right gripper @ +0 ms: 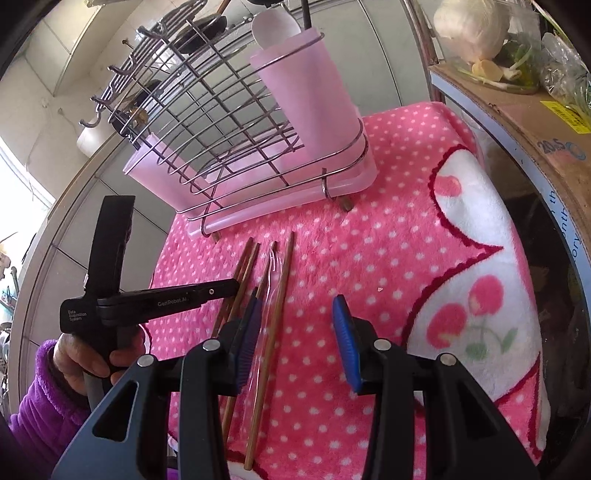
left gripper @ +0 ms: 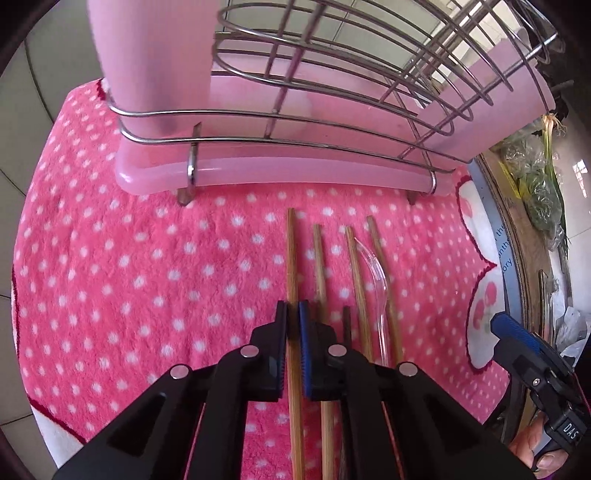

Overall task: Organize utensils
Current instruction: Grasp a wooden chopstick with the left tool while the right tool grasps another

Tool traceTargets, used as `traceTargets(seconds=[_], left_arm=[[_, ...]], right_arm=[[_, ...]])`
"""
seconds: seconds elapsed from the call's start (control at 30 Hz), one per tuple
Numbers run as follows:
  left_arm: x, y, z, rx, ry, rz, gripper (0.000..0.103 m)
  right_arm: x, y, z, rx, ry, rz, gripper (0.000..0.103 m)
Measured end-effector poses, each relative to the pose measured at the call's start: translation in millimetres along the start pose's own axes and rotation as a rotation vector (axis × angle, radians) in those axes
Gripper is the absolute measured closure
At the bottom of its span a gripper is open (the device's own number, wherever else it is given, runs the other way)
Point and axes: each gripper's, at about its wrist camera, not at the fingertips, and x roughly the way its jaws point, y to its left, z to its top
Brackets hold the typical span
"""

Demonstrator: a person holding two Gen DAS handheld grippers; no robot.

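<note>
Several wooden chopsticks [left gripper: 319, 266] and a clear plastic spoon [left gripper: 376, 277] lie side by side on a pink polka-dot towel [left gripper: 129, 280]. My left gripper [left gripper: 292, 321] is shut on the leftmost chopstick [left gripper: 291, 251], low over the towel. My right gripper [right gripper: 297, 328] is open and empty, just right of the chopsticks [right gripper: 275, 314]; it also shows at the right edge of the left wrist view [left gripper: 517, 339]. A wire rack [left gripper: 332, 92] with a pink cup [right gripper: 306, 92] and pink drip tray [left gripper: 277, 177] stands behind.
The pink cup holds a white spoon [right gripper: 275, 26] and a dark handle. A cardboard box [right gripper: 517, 110] with bagged vegetables stands right of the towel. Grey tiled wall lies behind the rack.
</note>
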Motion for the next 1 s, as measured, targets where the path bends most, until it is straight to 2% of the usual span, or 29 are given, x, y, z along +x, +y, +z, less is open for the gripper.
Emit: traceTargets(seconds=[0.03, 0.17, 0.27, 0.33, 0.5, 0.6, 0.67, 0.87, 1.0], left_arm=[[-5, 6, -2, -0.01, -0.006, 0.004, 0.097], [-22, 29, -10, -0.049, -0.022, 0.011, 0.097], [-32, 44, -19, -0.057, -0.029, 0.029, 0.097], [-35, 53, -24, -0.064, -0.024, 0.031, 0.097], [-35, 65, -30, -0.075, -0.017, 0.027, 0.097], [-31, 69, -31, -0.081, -0.012, 0.018, 0.097], [-30, 68, -31, -0.079, -0.007, 0.014, 0.097], [-29, 70, -29, -0.073, 0.019, 0.008, 0.097], [-26, 66, -23, -0.047, 0.044, 0.019, 0.096]], right_arm=[[4, 0, 1, 0.002, 0.017, 0.0, 0.063], [25, 5, 6, 0.005, 0.089, 0.003, 0.08], [43, 14, 10, -0.002, 0.148, 0.002, 0.087], [55, 21, 12, -0.01, 0.186, -0.005, 0.088], [81, 37, 14, -0.056, 0.25, -0.11, 0.088], [92, 43, 14, -0.073, 0.26, -0.159, 0.088], [94, 44, 14, -0.083, 0.24, -0.18, 0.094], [78, 28, 12, -0.029, 0.227, -0.185, 0.096], [70, 15, 9, -0.016, 0.262, -0.198, 0.096]])
